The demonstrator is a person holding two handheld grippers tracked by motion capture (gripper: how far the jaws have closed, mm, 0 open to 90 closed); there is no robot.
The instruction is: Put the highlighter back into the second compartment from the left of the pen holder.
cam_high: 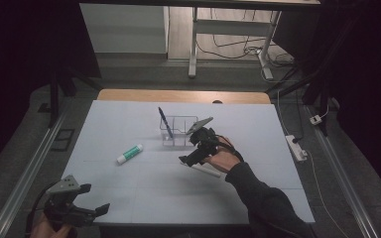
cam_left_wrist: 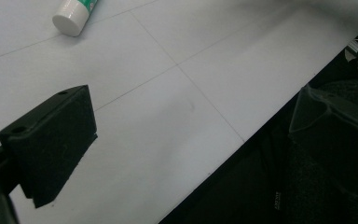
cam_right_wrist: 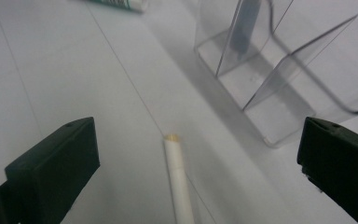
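Observation:
A clear acrylic organizer point(cam_high: 178, 131) point(cam_right_wrist: 279, 70) stands mid-table with a blue pen point(cam_high: 164, 121) point(cam_right_wrist: 244, 23) leaning in its left compartment. A white stick point(cam_high: 206, 170) point(cam_right_wrist: 179, 182) lies flat on the white sheet just in front of it. My right gripper point(cam_high: 188, 150) point(cam_right_wrist: 200, 135) hovers over that stick, open wide, one jaw on each side and apart from it. A white and green glue stick point(cam_high: 130, 154) point(cam_left_wrist: 74, 14) lies left of the organizer. My left gripper point(cam_high: 94, 198) point(cam_left_wrist: 191, 107) is open and holds nothing at the table's near-left corner.
The white sheet point(cam_high: 144, 188) covers the table, with a wooden strip point(cam_high: 183, 95) bare at the far edge. A power strip point(cam_high: 296, 147) and cables lie on the floor to the right. A white desk frame point(cam_high: 193, 49) stands beyond the table.

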